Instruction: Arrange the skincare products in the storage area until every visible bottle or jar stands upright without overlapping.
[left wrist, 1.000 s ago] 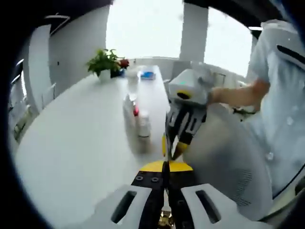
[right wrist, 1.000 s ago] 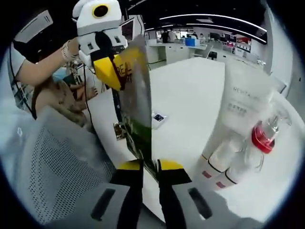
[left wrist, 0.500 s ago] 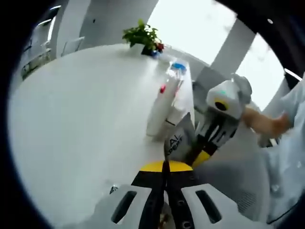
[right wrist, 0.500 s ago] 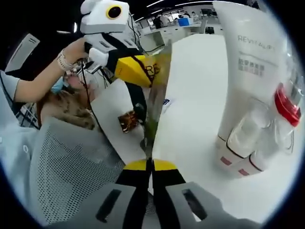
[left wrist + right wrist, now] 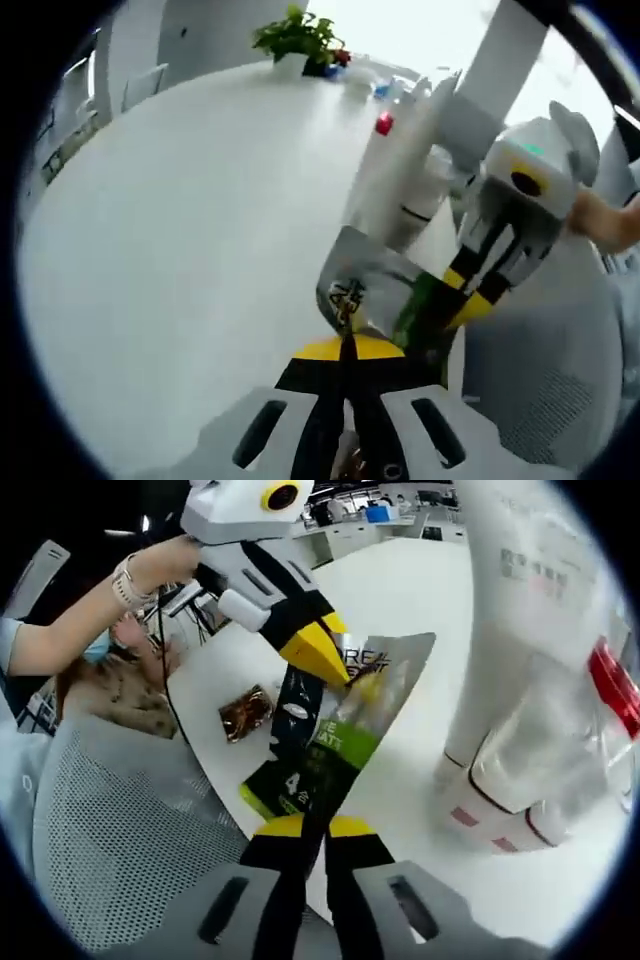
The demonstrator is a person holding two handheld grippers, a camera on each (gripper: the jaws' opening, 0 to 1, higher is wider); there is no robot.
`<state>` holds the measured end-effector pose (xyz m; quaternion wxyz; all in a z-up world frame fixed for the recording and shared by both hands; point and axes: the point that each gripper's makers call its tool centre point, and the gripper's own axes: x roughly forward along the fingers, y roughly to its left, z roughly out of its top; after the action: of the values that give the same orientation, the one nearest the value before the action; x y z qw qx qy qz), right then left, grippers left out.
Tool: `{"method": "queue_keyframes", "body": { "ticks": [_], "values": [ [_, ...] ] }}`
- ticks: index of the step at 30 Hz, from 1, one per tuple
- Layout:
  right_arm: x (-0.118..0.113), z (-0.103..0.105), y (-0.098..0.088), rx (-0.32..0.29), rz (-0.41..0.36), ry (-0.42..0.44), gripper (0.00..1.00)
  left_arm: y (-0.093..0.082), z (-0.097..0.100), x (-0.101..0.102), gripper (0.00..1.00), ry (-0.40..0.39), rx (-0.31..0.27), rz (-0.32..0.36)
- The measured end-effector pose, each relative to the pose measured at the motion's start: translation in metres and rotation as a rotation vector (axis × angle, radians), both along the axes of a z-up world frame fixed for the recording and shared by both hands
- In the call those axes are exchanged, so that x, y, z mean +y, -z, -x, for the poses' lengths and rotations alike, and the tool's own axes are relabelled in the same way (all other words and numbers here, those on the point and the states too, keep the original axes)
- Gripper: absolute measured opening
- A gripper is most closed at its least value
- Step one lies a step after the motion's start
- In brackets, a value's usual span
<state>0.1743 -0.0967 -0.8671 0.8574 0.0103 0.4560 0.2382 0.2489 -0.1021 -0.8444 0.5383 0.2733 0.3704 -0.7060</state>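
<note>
Since a half-second ago the sachet (image 5: 335, 735) has swung from edge-on to face-on in the right gripper view; its silver-and-green front is now readable. Both grippers are clamped on it. The right gripper (image 5: 316, 827) pinches its lower end, jaws together on the foil, and the left gripper (image 5: 322, 658) bites its upper edge with yellow tips. In the left gripper view the left gripper (image 5: 346, 345) has its jaws shut on the sachet's (image 5: 375, 295) near corner, and the right gripper (image 5: 470, 300) grips the far side.

The sachet hangs over the near edge of the white table (image 5: 190, 230), just beside the standing cluster: the tall white tube (image 5: 525, 610), small white bottles (image 5: 515, 780) and a red-capped bottle (image 5: 610, 680) — now closer and blurrier than before. All of these stand upright, touching one another.

Open tabletop lies to the left in the left gripper view, out to the potted plant (image 5: 300, 35) at the far end. A small brown packet (image 5: 245, 712) lies near the table edge, and a mesh chair back (image 5: 120, 840) sits just below that edge.
</note>
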Motion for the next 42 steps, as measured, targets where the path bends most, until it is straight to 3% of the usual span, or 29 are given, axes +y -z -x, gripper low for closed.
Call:
{"method": "queue_keyframes", "body": {
  "ticks": [3, 9, 11, 13, 17, 19, 22, 25, 27, 29, 33, 42],
  "values": [
    [-0.004, 0.002, 0.002, 0.007, 0.020, 0.008, 0.10, 0.010, -0.004, -0.002, 0.00, 0.026, -0.026, -0.018],
    [-0.029, 0.012, 0.008, 0.031, 0.168, 0.013, 0.15, 0.018, -0.013, -0.003, 0.00, 0.086, -0.087, -0.044],
    [-0.038, 0.014, 0.008, 0.029, 0.224, 0.027, 0.15, 0.024, -0.022, -0.002, 0.00, 0.139, -0.170, -0.066],
    [-0.037, 0.015, 0.007, 0.010, 0.230, 0.029, 0.17, 0.030, -0.025, -0.001, 0.00, 0.175, -0.214, -0.088],
    [-0.023, 0.006, 0.000, -0.066, 0.190, 0.017, 0.19, 0.033, -0.022, -0.006, 0.00, 0.198, -0.192, -0.079],
    [-0.019, -0.001, -0.002, -0.097, 0.210, -0.001, 0.21, 0.031, -0.020, -0.011, 0.00, 0.226, -0.208, -0.068],
    [-0.013, -0.009, -0.001, -0.115, 0.221, -0.020, 0.21, 0.032, -0.020, -0.016, 0.00, 0.260, -0.224, -0.065],
    [-0.014, -0.014, 0.006, -0.112, 0.258, -0.047, 0.24, 0.034, -0.023, -0.025, 0.00, 0.354, -0.292, -0.025],
    [-0.019, -0.014, 0.010, -0.102, 0.285, -0.049, 0.28, 0.035, -0.022, -0.023, 0.00, 0.346, -0.278, -0.044],
    [-0.021, -0.011, 0.015, -0.083, 0.290, -0.053, 0.27, 0.035, -0.022, -0.024, 0.00, 0.387, -0.287, -0.032],
    [-0.020, -0.013, 0.015, -0.091, 0.290, -0.053, 0.25, 0.036, -0.026, -0.028, 0.00, 0.375, -0.281, -0.037],
    [-0.019, -0.014, 0.016, -0.076, 0.242, -0.011, 0.26, 0.036, -0.038, -0.030, 0.06, 0.338, -0.263, -0.016]
  ]
}}
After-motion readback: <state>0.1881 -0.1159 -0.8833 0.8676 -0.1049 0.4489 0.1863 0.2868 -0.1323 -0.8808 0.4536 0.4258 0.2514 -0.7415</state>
